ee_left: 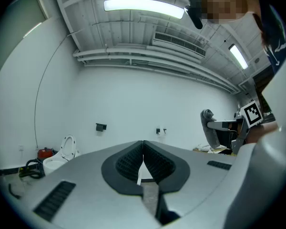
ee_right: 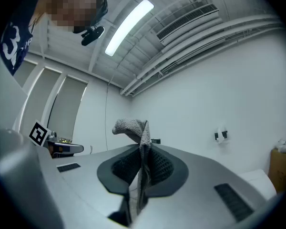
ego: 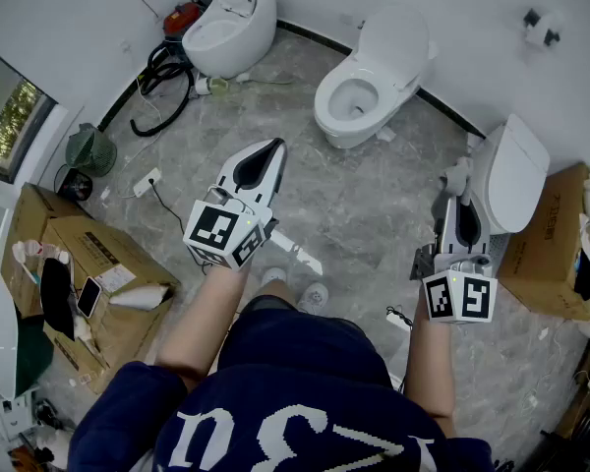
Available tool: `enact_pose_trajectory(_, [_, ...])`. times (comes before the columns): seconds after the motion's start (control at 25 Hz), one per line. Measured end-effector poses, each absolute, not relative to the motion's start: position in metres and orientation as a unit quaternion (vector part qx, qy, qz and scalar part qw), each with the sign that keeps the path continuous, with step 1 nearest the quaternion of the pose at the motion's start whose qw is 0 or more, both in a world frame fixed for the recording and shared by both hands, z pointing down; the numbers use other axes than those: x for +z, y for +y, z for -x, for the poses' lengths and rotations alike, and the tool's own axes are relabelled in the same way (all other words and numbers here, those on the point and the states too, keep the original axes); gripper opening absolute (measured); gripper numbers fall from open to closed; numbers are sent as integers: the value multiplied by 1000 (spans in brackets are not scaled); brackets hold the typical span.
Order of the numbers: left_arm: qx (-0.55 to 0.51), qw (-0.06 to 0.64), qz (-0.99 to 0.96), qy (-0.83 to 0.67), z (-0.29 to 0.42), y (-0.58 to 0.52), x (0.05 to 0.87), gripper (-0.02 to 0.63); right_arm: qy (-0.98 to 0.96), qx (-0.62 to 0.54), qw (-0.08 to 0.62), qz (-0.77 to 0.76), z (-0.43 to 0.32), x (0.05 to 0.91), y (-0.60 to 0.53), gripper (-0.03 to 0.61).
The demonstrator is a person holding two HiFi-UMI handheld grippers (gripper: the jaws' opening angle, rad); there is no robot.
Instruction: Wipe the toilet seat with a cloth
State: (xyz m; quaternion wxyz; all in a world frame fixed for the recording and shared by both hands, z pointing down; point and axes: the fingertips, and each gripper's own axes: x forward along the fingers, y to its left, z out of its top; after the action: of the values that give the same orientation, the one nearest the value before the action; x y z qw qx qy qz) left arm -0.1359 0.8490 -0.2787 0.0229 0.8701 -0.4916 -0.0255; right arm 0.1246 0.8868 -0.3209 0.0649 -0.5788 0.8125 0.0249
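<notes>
My right hand-held gripper [ee_right: 143, 152] is clamped on the grey cloth [ee_right: 132, 126], with a fold standing above the jaws. My left hand-held gripper [ee_left: 143, 151] is closed on nothing. The toilet seat [ego: 346, 104] lies well ahead across the floor. I'd step close, lower the right one, and press the loose fold flat, keeping the jaw tips off the seat.

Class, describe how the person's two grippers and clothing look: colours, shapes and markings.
The left gripper and right gripper are pale grey wedges tapering to two jaws lined with black ribbed pads. Each carries a white cube printed with black square markers at its rear. The person wears a navy short-sleeved top with white lettering.
</notes>
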Motion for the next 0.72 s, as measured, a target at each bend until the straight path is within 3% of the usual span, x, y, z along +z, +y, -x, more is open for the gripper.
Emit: enact_pose_trajectory(0.72, [-12,14,-873,-487,119,825,-281,20,814,2,108,570,-139,-325,864,43])
